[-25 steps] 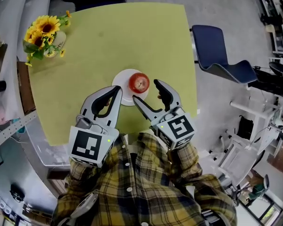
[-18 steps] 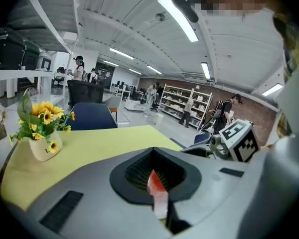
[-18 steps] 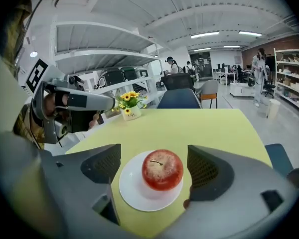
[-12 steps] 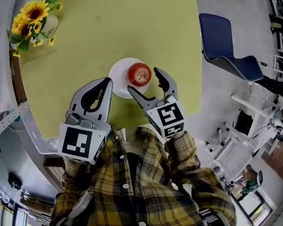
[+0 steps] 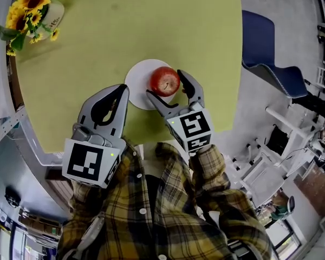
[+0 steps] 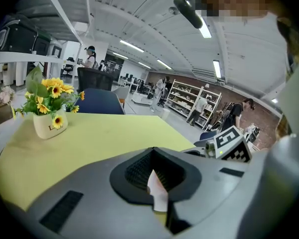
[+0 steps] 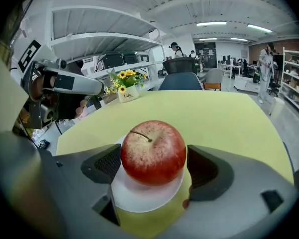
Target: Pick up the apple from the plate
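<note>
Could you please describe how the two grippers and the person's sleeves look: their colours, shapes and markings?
The left gripper and the right gripper are both grey, with curved fingers that carry black ribbed pads. Behind each sits a white cube printed with black square markers and showing a small green light. The sleeves are yellow, dark and white plaid.

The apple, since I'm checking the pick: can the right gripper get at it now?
Probably yes: the right gripper stands open astride the apple on its plate; nothing blocks it.
</note>
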The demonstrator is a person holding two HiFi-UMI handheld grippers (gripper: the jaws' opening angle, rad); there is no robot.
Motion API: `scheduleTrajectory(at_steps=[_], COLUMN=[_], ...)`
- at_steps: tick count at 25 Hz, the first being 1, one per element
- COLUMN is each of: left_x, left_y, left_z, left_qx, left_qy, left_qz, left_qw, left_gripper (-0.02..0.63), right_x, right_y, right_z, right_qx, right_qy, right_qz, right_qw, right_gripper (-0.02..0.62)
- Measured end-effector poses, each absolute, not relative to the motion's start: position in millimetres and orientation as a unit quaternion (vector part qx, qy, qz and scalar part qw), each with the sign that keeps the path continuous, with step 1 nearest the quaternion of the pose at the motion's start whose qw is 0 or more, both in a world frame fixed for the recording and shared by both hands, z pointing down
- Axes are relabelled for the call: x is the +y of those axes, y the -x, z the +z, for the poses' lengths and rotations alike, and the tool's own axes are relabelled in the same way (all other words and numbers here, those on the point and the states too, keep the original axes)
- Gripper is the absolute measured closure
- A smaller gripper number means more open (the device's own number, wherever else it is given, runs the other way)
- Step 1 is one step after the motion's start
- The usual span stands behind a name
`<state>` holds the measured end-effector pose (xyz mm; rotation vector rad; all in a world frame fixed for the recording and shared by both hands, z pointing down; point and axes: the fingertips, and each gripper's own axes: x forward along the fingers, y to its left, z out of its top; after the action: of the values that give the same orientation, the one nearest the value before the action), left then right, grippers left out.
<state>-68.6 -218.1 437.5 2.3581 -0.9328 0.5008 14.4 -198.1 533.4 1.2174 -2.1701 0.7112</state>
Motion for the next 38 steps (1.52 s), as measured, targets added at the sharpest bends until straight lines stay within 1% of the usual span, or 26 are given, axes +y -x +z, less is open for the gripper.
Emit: scheduleTrajectory(at_steps=[9, 21, 28, 38], left_x=[-220, -221, -225, -227], left_y=[76, 73, 67, 76], left_z=[450, 442, 417, 355], left_qx=[-0.348, -0.342, -0.342, -0.353], left_qy=[-0.872, -0.878, -0.887, -0.9], left_qz=[0.193, 0.186, 0.172, 0.14], left_qw=[0.283, 0.279, 0.258, 0.213], left_gripper=[0.601, 0.601, 0.601, 0.601], right_x=[-203, -202, -201, -188], right_y=[-10, -7, 7, 29], right_z=[541, 538, 511, 449], right_qx=[-0.801, -0.794, -0.809, -0.834], right_qy=[-0.45, -0.457, -0.442, -0.421], right_qz=[0.275, 0.288, 0.289, 0.266], right_qw=[0.282, 0.278, 0.259, 0.236], right_gripper=[0.206, 0.207, 0.207, 0.207])
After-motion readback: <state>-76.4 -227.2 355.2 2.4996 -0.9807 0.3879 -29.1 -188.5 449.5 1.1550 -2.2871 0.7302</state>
